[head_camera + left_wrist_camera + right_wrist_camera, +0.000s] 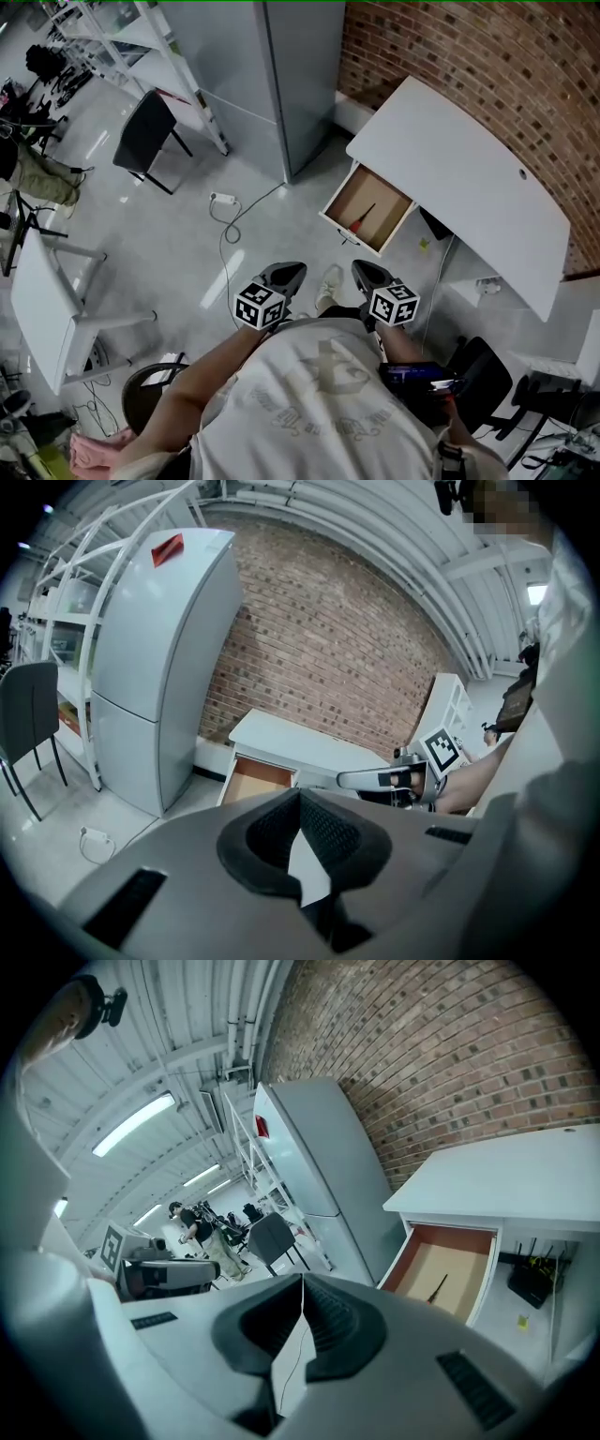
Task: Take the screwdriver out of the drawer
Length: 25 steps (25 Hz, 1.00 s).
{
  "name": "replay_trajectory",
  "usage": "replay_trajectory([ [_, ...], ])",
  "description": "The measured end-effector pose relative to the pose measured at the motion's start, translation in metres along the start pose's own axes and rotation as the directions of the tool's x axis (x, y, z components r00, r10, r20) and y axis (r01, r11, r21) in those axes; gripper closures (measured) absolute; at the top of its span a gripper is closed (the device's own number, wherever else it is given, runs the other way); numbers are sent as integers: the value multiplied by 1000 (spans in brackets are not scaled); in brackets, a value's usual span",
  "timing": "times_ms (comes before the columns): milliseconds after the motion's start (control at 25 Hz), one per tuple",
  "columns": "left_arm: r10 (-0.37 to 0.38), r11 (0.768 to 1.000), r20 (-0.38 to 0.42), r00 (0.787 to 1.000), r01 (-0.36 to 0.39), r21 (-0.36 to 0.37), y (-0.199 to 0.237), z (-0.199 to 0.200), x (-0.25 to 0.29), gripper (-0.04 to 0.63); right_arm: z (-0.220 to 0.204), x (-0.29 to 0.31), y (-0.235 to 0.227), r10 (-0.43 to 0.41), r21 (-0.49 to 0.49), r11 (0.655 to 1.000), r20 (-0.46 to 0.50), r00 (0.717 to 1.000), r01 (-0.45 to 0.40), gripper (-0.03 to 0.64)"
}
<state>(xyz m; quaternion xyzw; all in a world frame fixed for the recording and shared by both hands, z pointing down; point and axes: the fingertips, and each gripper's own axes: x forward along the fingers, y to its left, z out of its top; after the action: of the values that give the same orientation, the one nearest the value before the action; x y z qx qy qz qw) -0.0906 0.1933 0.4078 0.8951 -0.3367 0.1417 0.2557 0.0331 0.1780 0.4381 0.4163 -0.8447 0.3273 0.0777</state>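
Jaws of left gripper [300,794] and right gripper [302,1279] meet, empty, ribbed dark pads [326,1321] touching; slim screwdriver [361,217] lies in open brown drawer [380,192] of curved white desk [450,178].

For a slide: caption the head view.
Left gripper and right gripper, shut and empty, face the open drawer holding a screwdriver.

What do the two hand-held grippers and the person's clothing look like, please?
The left hand-held gripper and the right hand-held gripper match: grey bodies, dark ribbed pads tapering to a point, and a white cube with black square markers. The person wears a pale short-sleeved T-shirt with a faint print.
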Motion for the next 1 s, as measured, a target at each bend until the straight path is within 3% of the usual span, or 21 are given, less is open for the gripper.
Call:
replay_trajectory([
  [240, 0, 1000, -26, 1000, 0, -2, 26, 15, 23, 574, 26, 34, -17, 5, 9, 1000, -5, 1000, -5, 593],
  [1000, -64, 997, -131, 989, 67, 26, 71, 77, 136, 574, 79, 87, -133, -123, 32, 992, -39, 992, 124, 594],
])
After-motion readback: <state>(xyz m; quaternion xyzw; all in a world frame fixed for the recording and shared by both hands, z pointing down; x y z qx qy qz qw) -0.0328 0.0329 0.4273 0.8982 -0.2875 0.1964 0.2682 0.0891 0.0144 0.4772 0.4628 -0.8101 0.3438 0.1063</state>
